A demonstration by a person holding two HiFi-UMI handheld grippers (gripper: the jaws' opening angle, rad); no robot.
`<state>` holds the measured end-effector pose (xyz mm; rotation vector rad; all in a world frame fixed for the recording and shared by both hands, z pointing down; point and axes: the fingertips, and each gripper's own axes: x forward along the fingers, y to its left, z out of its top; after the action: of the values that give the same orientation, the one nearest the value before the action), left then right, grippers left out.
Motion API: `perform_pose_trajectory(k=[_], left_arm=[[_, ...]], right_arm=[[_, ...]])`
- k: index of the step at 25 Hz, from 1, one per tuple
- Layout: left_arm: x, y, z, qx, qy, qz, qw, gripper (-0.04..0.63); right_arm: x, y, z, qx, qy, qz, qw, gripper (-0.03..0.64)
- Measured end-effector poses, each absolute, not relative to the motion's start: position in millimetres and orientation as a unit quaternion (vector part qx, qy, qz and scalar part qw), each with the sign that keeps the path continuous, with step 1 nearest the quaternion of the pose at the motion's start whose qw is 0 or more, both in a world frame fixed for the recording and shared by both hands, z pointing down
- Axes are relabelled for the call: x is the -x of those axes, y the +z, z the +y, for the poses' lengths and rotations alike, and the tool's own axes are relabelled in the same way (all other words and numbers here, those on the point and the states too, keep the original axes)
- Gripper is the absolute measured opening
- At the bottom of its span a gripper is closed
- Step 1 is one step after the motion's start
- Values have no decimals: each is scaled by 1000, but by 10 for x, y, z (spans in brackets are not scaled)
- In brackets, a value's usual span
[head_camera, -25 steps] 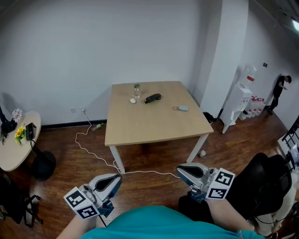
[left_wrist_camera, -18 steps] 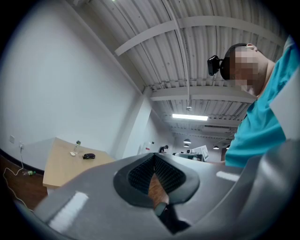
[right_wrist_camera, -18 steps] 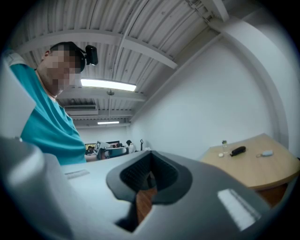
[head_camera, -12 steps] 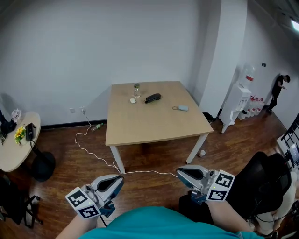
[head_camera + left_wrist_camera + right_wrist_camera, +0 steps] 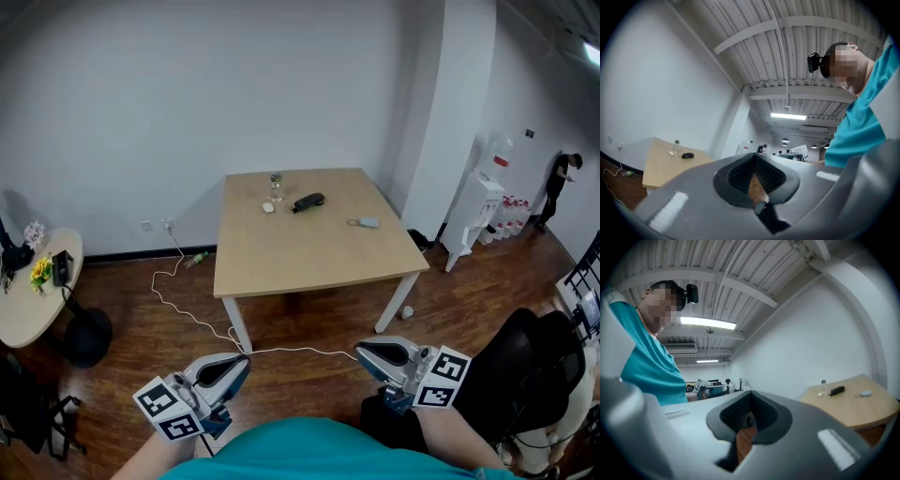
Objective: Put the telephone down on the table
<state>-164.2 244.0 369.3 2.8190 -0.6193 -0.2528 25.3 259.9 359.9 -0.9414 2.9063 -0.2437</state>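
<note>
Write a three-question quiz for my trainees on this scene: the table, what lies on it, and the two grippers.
1. True or false: the telephone lies on the wooden table.
2. Multiple choice: what stands next to the small white object? A) a clear bottle B) a red mug C) a laptop
3. Fill in the blank: the left gripper and the right gripper both have their jaws ____ with nothing between them.

Key: 1 true; 2 A; 3 shut.
</note>
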Motion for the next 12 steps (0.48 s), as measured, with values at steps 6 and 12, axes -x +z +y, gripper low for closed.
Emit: perform_pose_trajectory(k=[6,12], left_arm=[[1649,3702,2416,-966,-87,-212,122,6],[1640,3713,2408,-965,-87,-213,123,6]], right_arm=[[-228,3605,2567,303,-80,949,37,2],[-227,3637,2564,300,-83,950,34,2]])
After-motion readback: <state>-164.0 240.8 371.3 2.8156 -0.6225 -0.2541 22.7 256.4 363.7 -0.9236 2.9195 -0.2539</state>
